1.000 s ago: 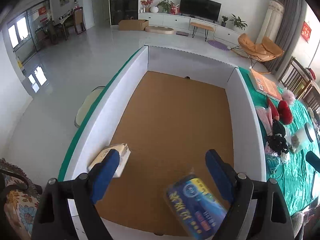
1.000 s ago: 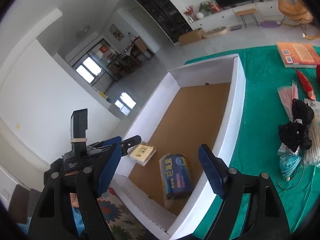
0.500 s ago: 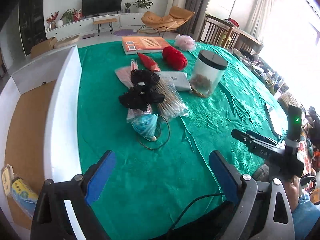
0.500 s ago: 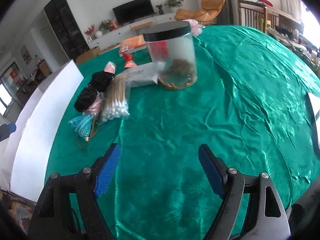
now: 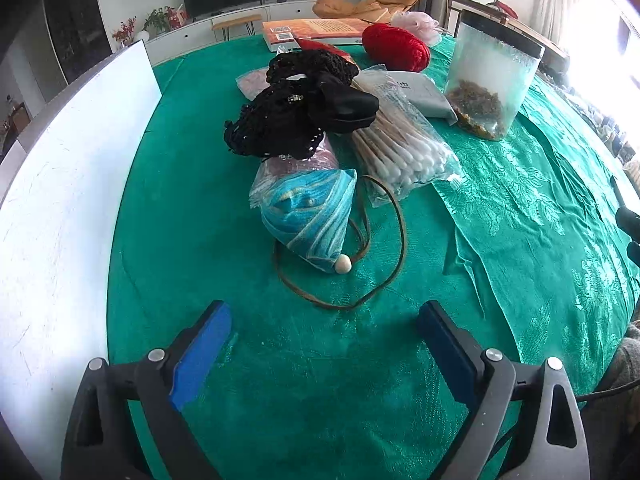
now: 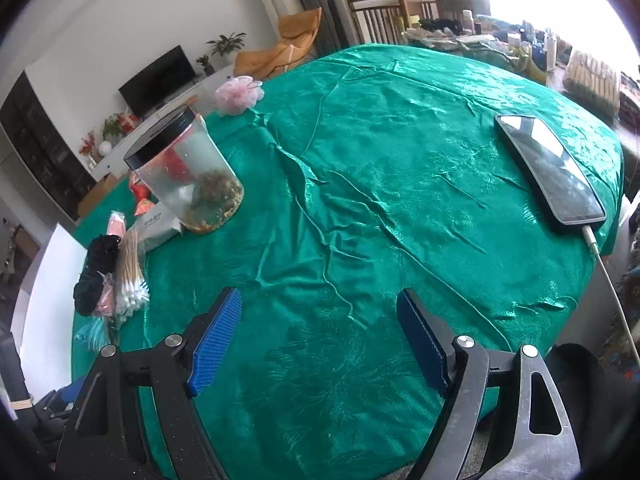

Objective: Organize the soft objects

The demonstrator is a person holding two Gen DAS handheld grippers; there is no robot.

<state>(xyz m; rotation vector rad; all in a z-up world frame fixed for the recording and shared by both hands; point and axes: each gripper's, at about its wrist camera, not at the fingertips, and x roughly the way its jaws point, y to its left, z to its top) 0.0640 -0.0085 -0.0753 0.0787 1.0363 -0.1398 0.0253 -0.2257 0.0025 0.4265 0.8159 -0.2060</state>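
My left gripper (image 5: 322, 316) hangs open over the green tablecloth (image 5: 520, 220), just short of a blue striped soft item in a clear bag (image 5: 312, 216) with a brown cord (image 5: 384, 264) looped around it. Behind it lie black lace fabric (image 5: 296, 108), a bag of cotton swabs (image 5: 404, 148), a red soft bundle (image 5: 396, 46) and a pink pouf (image 5: 416, 24). My right gripper (image 6: 320, 300) is open above bare cloth, with the pile of black fabric (image 6: 94, 276) and swabs (image 6: 130, 280) off to its left. Nothing is between either pair of jaws.
The white wall of the box (image 5: 72, 184) runs along the table's left side. A clear jar with a black lid (image 5: 492, 80) stands to the right of the pile, and an orange book (image 5: 316, 30) lies behind it. A phone on a white cable (image 6: 548, 168) rests at the right.
Both grippers swung from above the box to the table. The left one then closed in on the blue bagged item; the right view turned right, past the jar to the phone.
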